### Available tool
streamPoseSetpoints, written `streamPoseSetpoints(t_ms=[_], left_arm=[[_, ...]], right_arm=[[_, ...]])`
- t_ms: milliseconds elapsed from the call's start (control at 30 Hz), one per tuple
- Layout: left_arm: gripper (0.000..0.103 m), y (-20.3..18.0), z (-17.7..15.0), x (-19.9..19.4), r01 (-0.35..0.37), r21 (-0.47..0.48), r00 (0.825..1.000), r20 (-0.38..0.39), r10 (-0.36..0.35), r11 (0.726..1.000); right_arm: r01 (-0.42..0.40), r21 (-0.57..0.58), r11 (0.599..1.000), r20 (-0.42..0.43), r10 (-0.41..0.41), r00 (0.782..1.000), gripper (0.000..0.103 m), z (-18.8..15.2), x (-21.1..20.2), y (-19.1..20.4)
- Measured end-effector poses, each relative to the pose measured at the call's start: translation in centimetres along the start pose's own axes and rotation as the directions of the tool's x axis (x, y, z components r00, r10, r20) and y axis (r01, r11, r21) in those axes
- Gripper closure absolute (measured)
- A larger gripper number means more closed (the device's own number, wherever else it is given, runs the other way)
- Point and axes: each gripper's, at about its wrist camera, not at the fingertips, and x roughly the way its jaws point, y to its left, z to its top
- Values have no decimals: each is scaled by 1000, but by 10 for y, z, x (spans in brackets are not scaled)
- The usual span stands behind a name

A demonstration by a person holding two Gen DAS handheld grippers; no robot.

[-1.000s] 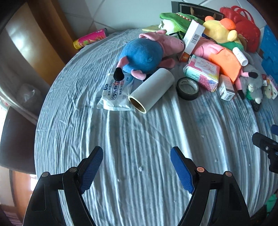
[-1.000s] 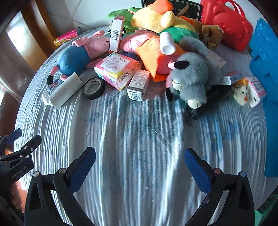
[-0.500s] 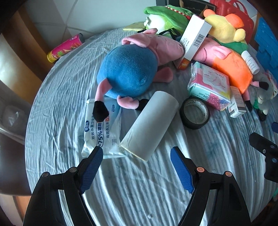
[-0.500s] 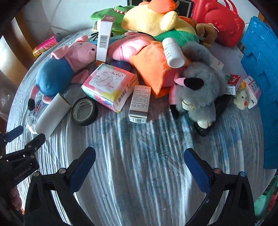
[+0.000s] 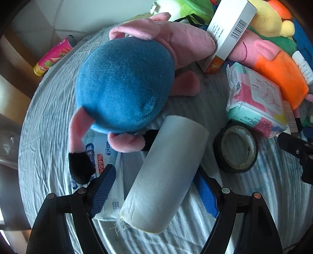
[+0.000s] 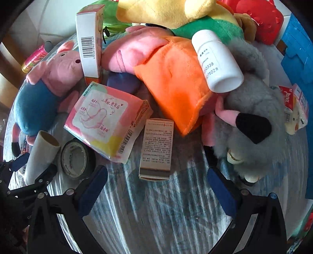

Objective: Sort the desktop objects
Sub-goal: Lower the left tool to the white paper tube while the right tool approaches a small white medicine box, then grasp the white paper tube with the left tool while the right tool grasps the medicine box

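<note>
My left gripper (image 5: 156,190) is open, its jaws on either side of a white paper roll (image 5: 166,172) lying on the striped cloth. The roll rests on a wet-wipes pack (image 5: 109,156) under a blue and pink pig plush (image 5: 125,86). A black tape ring (image 5: 236,149) lies right of the roll. My right gripper (image 6: 156,187) is open and empty, its jaws flanking a small white box (image 6: 157,148). A pink pad pack (image 6: 107,121), an orange and pink plush (image 6: 172,78), a white bottle (image 6: 217,62) and a grey plush (image 6: 252,121) lie behind it.
A pink can (image 5: 53,58) lies at the table's far left edge. A tall barcoded box (image 6: 89,41) leans on the plush pile. A red bag (image 6: 270,17) and blue tray (image 6: 299,50) stand at the far right. Small packets (image 6: 295,105) lie beside the grey plush.
Both grippers have moved forward toward the pile. The left now straddles the paper roll; the right has closed in on the small white box. Both stayed open.
</note>
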Motion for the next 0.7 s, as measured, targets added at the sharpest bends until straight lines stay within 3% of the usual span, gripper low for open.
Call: streamPoseSetpoints(t_ms=[100, 167, 200, 267, 433, 533, 700], left_arm=[[27, 1, 5, 3, 44, -21, 999, 2, -44, 999], [42, 4, 6, 5, 90, -48, 996, -4, -90, 995], [42, 6, 6, 6, 110, -63, 994, -4, -110, 992], [44, 7, 5, 6, 121, -70, 993, 6, -121, 990], [48, 5, -1, 3, 107, -75, 994, 15, -107, 991], [49, 1, -10, -1, 105, -61, 994, 9, -105, 993], [50, -4, -30, -14, 95, -63, 995, 10, -95, 993]], right_arm=[[-24, 19, 1000, 5, 24, 1000, 0, 5, 6, 0], [-13, 10, 1000, -2, 13, 1000, 0, 7, 12, 3], [-8, 4, 1000, -9, 8, 1000, 2, 8, 15, 4], [-13, 0, 1000, -24, 13, 1000, 18, 8, 20, 7], [41, -39, 998, -2, -41, 999, 31, 10, 21, 15], [38, -45, 998, 8, -38, 999, 67, 10, 15, 18], [7, -48, 999, -6, -7, 1000, 69, -6, 5, 21]])
